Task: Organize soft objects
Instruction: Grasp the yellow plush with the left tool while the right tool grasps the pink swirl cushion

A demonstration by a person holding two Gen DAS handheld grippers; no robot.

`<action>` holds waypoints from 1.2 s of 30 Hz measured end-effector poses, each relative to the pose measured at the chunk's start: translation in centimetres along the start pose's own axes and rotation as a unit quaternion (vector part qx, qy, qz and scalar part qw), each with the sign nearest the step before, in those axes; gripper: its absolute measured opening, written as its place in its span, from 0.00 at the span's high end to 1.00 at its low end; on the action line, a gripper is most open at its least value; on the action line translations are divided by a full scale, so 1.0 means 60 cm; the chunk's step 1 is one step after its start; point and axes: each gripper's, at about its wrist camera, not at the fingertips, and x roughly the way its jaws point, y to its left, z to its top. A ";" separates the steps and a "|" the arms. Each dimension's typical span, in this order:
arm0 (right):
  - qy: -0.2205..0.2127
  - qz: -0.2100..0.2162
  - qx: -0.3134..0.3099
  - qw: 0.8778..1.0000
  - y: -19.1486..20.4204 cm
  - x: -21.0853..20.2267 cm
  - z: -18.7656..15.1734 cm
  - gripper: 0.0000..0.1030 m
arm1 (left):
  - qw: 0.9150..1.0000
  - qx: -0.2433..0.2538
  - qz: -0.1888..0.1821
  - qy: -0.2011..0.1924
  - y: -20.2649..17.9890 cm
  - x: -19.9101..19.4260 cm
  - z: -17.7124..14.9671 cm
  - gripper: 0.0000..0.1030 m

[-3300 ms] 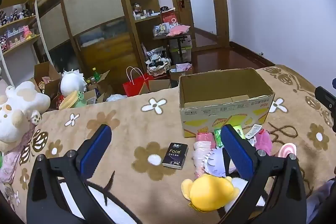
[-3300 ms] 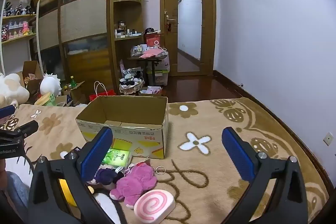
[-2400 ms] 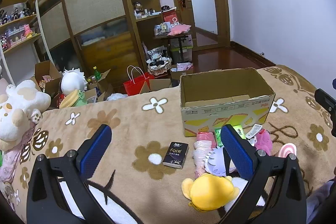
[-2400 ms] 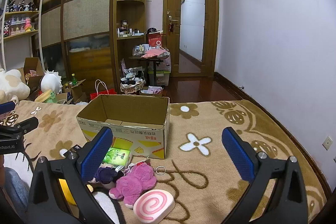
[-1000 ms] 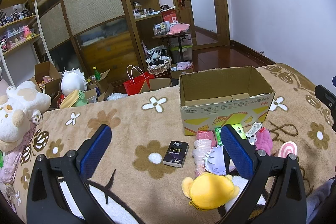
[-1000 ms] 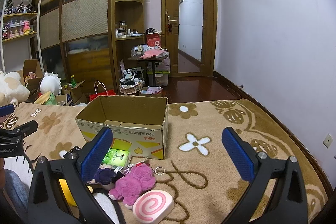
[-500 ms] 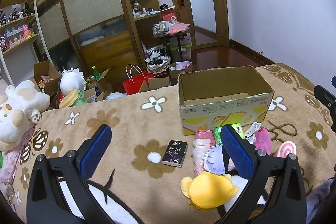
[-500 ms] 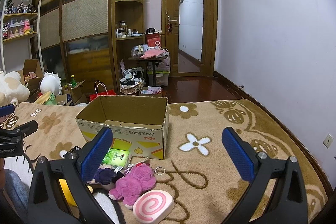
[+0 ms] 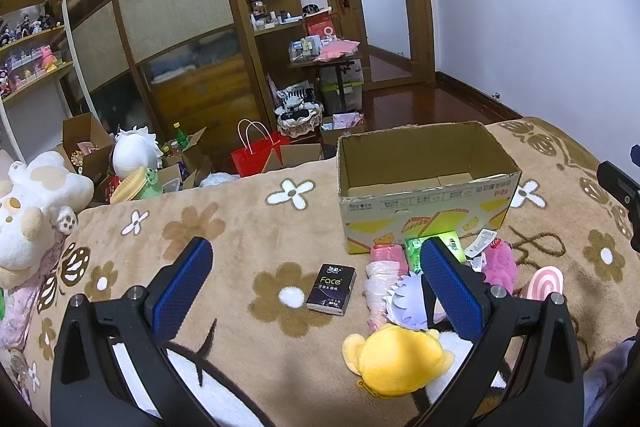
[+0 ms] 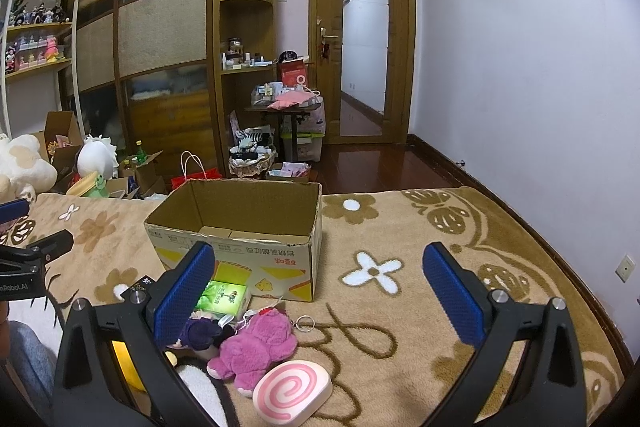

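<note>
Blanket (image 10: 400,339) lies bare right of the cardboard box (image 10: 256,259)

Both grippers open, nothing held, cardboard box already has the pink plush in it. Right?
Not quite. The cardboard box is empty; the right wrist view shows the pink plush lying on the blanket in front of it. Left gripper and right gripper are indeed open, holding nothing.

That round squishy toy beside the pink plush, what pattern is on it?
A pink spiral on white, like a swirl cake; the right wrist view shows it best.
</note>
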 end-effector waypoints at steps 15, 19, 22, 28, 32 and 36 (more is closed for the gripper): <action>0.106 0.028 0.018 0.994 -0.003 0.050 -0.029 0.00 | 0.995 0.020 -0.037 0.086 -0.020 0.049 -0.010 0.01; 0.138 0.035 0.032 0.989 -0.009 0.067 -0.039 0.00 | 0.992 0.041 -0.036 0.117 -0.035 0.067 -0.022 0.01; 0.163 0.037 0.042 0.985 -0.014 0.079 -0.048 0.00 | 0.987 0.052 -0.048 0.144 -0.046 0.082 -0.030 0.01; 0.203 0.033 0.051 0.977 -0.021 0.103 -0.066 0.00 | 0.978 0.067 -0.068 0.188 -0.067 0.110 -0.048 0.01; 0.225 0.025 0.052 0.973 -0.024 0.121 -0.078 0.00 | 0.971 0.077 -0.078 0.213 -0.083 0.129 -0.060 0.01; 0.247 0.018 0.051 0.967 -0.024 0.136 -0.087 0.00 | 0.964 0.077 -0.093 0.237 -0.095 0.146 -0.072 0.01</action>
